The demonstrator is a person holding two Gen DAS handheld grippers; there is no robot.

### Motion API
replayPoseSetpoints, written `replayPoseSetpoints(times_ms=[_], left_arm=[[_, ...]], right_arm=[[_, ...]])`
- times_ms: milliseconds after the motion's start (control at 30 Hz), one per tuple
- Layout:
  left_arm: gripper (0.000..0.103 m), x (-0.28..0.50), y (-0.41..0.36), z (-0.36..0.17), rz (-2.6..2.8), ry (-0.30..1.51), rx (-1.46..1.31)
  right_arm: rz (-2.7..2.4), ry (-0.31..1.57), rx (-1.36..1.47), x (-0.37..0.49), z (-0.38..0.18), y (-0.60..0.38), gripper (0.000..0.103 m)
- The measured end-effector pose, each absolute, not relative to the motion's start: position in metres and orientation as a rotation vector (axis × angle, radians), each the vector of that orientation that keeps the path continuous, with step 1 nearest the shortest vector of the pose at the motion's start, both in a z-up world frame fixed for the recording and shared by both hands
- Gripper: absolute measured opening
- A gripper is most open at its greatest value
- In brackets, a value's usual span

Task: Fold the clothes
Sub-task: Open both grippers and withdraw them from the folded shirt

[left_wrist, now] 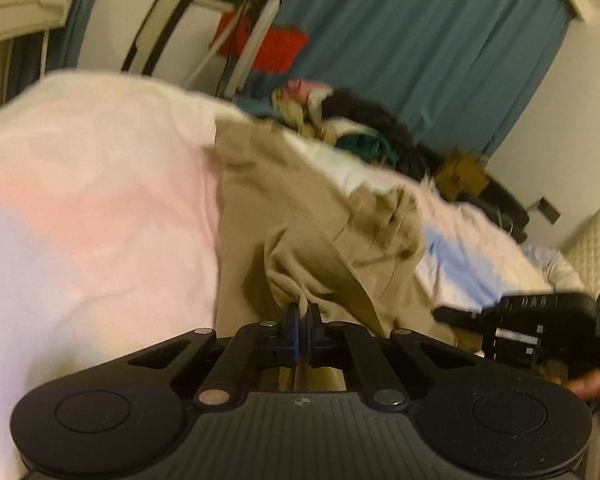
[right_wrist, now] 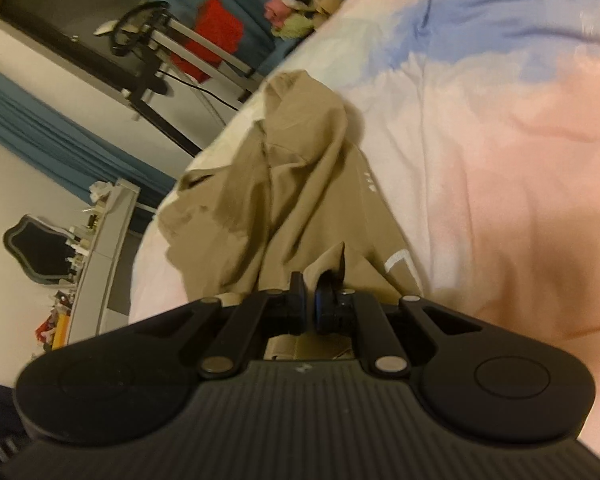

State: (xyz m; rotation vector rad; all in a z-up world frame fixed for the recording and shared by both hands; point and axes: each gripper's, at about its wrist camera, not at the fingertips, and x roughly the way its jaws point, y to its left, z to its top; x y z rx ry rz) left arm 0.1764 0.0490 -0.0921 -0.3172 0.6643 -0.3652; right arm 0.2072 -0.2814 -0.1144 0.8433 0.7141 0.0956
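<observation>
A tan garment (left_wrist: 300, 208) lies crumpled across a bed with a pink, white and blue cover (left_wrist: 92, 200). My left gripper (left_wrist: 301, 312) is shut on a bunched fold of the tan garment near its lower edge. In the right wrist view the same tan garment (right_wrist: 284, 184) stretches away over the bed cover (right_wrist: 500, 140), and my right gripper (right_wrist: 311, 292) is shut on a raised edge of it. The right gripper (left_wrist: 452, 314) also shows at the right of the left wrist view, with a hand behind it.
A pile of other clothes (left_wrist: 340, 120) sits at the far side of the bed. Blue curtains (left_wrist: 420, 40), a red box (left_wrist: 276, 50) and a metal stand (right_wrist: 168, 60) stand beyond it. A cluttered white shelf (right_wrist: 96, 248) is left of the bed.
</observation>
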Motion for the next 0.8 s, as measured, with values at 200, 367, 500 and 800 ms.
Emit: replayPoseSetpoints(times_ms=[200,367,500,800], left_arm=[[0.003,0.17,0.043,-0.084,-0.295,0.6,-0.223],[0.004,0.188,0.04,-0.109,-0.256,0.671,-0.244],[0.017,0.181,0.036,-0.103,-0.256,0.676,-0.214],[0.07,0.123,0.031,-0.061,-0.28,0.6,-0.158]], right_arm=[[0.107,0.63,0.652,0.21,-0.092,-0.266,0.009],[0.076,0.651,0.547,0.223,-0.106,-0.251,0.01],[0.084,0.668,0.582,0.221,-0.11,-0.257,0.016],[0.069,0.481,0.499,0.155,-0.057,-0.252,0.083]])
